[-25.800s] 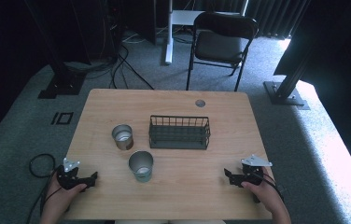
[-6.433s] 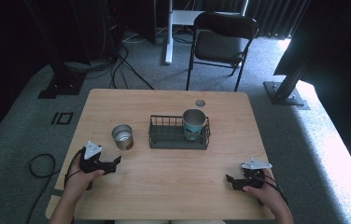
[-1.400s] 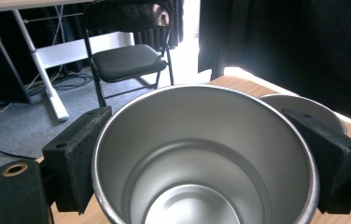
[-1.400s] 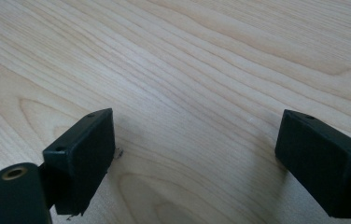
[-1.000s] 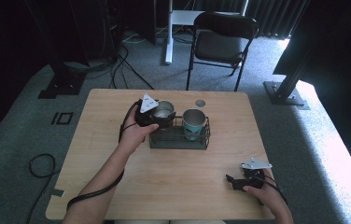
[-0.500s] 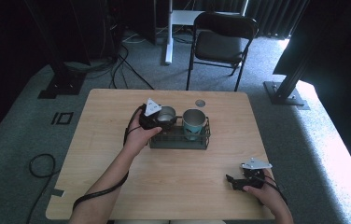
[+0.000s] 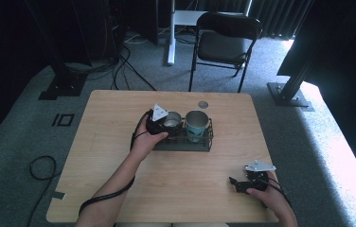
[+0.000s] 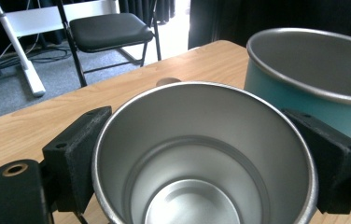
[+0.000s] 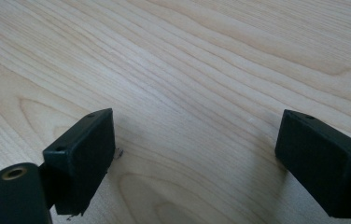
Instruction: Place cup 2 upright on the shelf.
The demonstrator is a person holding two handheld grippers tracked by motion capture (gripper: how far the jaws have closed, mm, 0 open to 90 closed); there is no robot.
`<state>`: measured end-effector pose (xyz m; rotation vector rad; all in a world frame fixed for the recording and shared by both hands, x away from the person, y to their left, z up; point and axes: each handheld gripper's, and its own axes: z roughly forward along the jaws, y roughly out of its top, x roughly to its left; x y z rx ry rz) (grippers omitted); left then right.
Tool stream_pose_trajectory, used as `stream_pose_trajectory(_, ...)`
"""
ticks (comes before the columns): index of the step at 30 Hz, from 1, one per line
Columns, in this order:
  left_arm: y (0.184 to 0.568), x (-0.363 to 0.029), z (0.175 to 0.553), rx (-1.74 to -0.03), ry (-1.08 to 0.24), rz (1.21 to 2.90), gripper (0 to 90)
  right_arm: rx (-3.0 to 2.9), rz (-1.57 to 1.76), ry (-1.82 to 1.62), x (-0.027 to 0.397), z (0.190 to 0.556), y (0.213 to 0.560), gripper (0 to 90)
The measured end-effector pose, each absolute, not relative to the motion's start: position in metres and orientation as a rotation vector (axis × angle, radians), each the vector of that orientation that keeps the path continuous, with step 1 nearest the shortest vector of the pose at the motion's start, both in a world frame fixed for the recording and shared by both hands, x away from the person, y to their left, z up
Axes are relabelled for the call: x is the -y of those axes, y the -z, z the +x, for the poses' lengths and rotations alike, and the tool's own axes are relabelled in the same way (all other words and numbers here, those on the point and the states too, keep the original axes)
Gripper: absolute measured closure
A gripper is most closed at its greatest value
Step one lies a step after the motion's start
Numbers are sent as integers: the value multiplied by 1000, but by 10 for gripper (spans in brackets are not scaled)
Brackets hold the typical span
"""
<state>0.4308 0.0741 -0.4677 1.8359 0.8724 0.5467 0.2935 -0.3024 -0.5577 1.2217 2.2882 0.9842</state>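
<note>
steel cup lowered into basket | left claw clamped | right claw unmoved

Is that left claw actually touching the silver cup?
Touching. In the left gripper view both black jaws of the left gripper press against the silver cup, one on each side.

from above we look forward and down over the table. our left gripper camera sits close behind its fingers, sharing the cup; the right faces bare wood.
</note>
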Motion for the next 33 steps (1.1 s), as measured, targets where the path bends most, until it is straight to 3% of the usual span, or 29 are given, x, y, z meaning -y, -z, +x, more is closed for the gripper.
stream_pose_trajectory(20, 481, -77, 429, -889, -551, 1856, 138, -2288, 1221, -984, 302, 293, 558, 117)
stream_pose_trajectory(25, 477, -78, 427, -881, -536, 1854, 24, -2288, 1222, -985, 302, 293, 558, 117)
stream_pose_trajectory(33, 470, -80, 422, -845, -542, 1880, 24, -2288, 1222, -984, 302, 293, 558, 117)
